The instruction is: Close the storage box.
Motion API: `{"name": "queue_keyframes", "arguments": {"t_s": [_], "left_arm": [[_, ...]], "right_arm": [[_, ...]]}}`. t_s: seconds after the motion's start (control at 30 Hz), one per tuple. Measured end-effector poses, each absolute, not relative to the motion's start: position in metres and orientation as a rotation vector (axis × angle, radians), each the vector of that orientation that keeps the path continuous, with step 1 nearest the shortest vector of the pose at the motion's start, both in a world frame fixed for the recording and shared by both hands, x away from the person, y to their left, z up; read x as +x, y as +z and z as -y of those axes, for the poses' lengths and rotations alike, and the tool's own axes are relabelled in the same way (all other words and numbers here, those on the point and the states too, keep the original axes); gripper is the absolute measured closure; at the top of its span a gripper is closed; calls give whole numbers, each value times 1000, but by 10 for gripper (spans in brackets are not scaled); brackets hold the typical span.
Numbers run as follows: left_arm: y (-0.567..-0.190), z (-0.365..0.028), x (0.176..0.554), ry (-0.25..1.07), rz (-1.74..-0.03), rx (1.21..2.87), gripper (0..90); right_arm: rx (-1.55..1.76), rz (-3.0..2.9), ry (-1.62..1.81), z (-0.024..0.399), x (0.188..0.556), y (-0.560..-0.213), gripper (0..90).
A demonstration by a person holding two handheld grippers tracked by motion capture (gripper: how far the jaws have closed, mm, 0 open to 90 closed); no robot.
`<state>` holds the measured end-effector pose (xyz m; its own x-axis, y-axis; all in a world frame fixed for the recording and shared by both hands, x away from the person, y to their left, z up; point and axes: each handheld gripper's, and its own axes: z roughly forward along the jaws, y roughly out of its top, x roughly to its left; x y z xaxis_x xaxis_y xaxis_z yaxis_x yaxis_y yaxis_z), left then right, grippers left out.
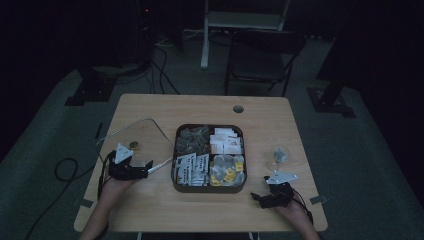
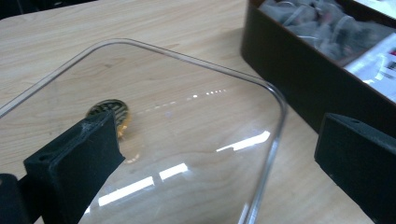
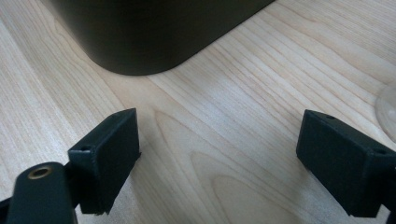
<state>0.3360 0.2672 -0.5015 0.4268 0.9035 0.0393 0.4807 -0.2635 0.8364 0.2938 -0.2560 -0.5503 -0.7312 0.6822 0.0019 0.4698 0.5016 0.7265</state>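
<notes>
1. The left gripper [image 1: 145, 169] sits at the left of the wooden table [image 1: 260, 112], its jaws spread wide around the corner of a clear lid [image 1: 131, 142] without pinching it.
2. In the left gripper view, the clear lid [image 2: 187, 135] lies flat on the table, its rounded corner between the jaws; a small gold knob [image 2: 109, 112] shows through it.
3. The right gripper [image 1: 260, 197] rests near the table's front right edge, jaws wide apart and holding nothing.
4. A dark box [image 1: 208, 187] with four compartments of tea packets stands in the middle, just beside the lid's right edge.
5. A small clear glass object [image 1: 279, 156] stands right of the box.
</notes>
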Motion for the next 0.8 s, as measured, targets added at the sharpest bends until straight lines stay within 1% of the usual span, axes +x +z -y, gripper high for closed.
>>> {"name": "queue_keyframes", "arguments": {"t_s": [0.27, 0.7, 0.77, 0.8], "left_arm": [[-507, -279, 351, 716, -1239, 1813, 15], [-524, -285, 382, 705, -1361, 1831, 16], [-526, -286, 386, 692, -1378, 1834, 51], [-528, -287, 388, 678, -1384, 1842, 51]], "right_arm": [[972, -2465, 1058, 256, 294, -550, 130], [973, -2464, 1060, 256, 294, -550, 130], [972, -2464, 1060, 256, 294, -550, 131], [972, -2464, 1060, 256, 294, -550, 131]]}}
